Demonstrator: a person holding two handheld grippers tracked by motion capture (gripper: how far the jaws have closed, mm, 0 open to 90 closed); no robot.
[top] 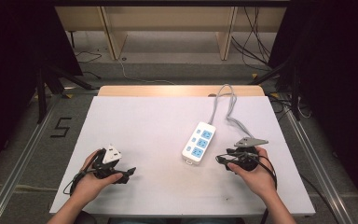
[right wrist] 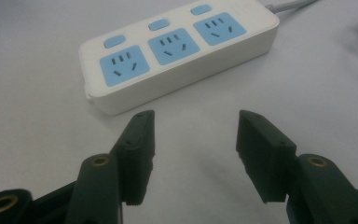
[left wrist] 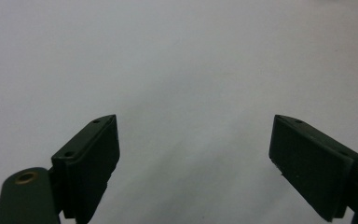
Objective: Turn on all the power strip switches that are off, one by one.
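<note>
1. Left gripper point(top: 129, 173) rests low on the white table point(top: 144, 126), near its front-left corner; jaws spread wide, nothing between them. In the left gripper view they point(left wrist: 193, 154) face bare white surface.
2. Broad open stretch of table lies between the left gripper and the power strip point(top: 199, 141); nothing stands in it.
3. Power strip lies flat, right of centre, long axis running near-to-far and slightly tilted. Three blue sockets face up. Its grey cable point(top: 223, 100) loops back to the far edge.
4. Right gripper point(top: 220, 159) sits just right of the strip's near end, close but apart from it. Jaws parted, holding nothing; in the right gripper view they point(right wrist: 195, 137) point at the strip point(right wrist: 177, 51).
5. A narrow margin remains to the table's right edge.
</note>
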